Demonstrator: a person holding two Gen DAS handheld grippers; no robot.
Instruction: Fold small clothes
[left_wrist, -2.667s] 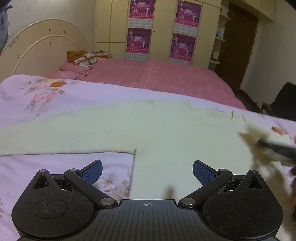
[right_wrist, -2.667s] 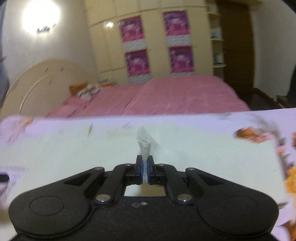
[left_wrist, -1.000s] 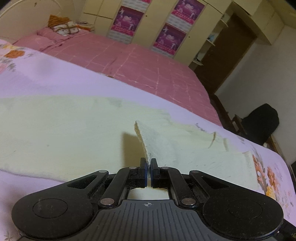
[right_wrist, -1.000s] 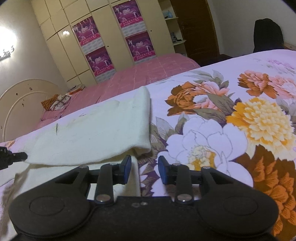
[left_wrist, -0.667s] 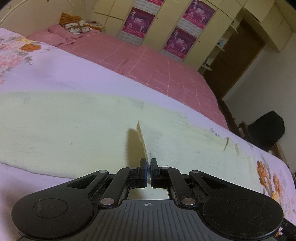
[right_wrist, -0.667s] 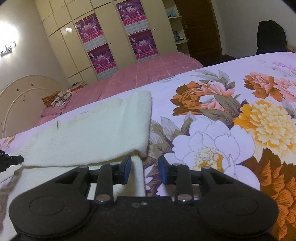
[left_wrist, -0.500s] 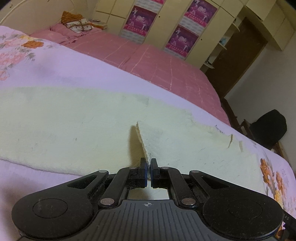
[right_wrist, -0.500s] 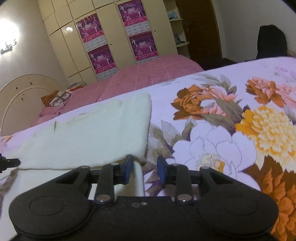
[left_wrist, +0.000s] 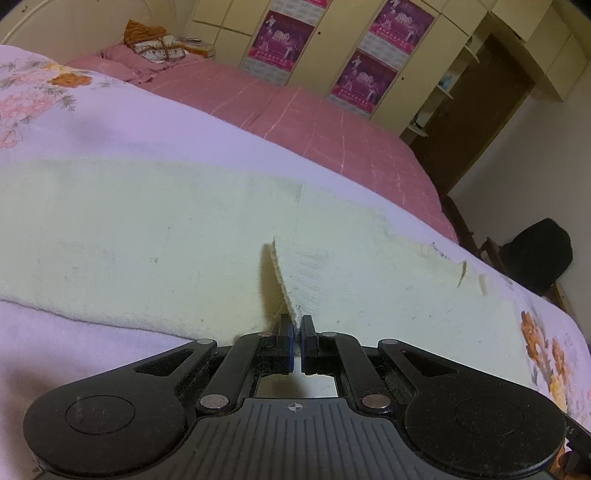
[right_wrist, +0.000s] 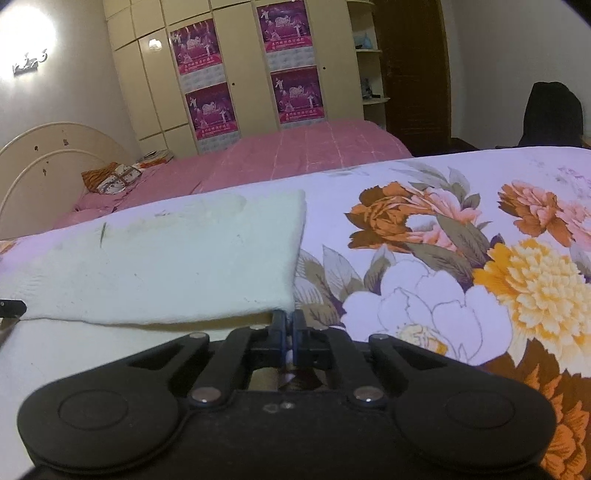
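- A bedroom, mid-fold: we find the cream garment (left_wrist: 147, 236) spread flat across the floral quilt (right_wrist: 461, 258), running from nine o'clock to three o'clock in the left wrist view, with a pink bed (left_wrist: 314, 122) behind it at twelve.
- Our left gripper (left_wrist: 295, 334) has its jaws pressed together on a raised edge of the garment; the pinched cloth stands up as a thin ridge toward twelve o'clock from the blue pads.
- Our right gripper (right_wrist: 289, 325) sits at the garment's near corner, where a folded layer ends at about one o'clock from the tips. Its jaws are drawn nearly together, and a sliver of pale cloth appears to sit between them, so we judge it is pinching the garment's lower edge.
- The step in hand, as we read it, is carrying both held edges over to make the next fold.
- To do it well, we would lift both tongs together and level, keeping the cloth taut between them so the fold line stays straight.
- We would travel toward twelve o'clock, laying the near edge onto the far edge rather than dropping it short.
- The knit looks soft and thick; we would expect it to sag if one side leads.
- We would let go only once the layers lie flat and the edges match.
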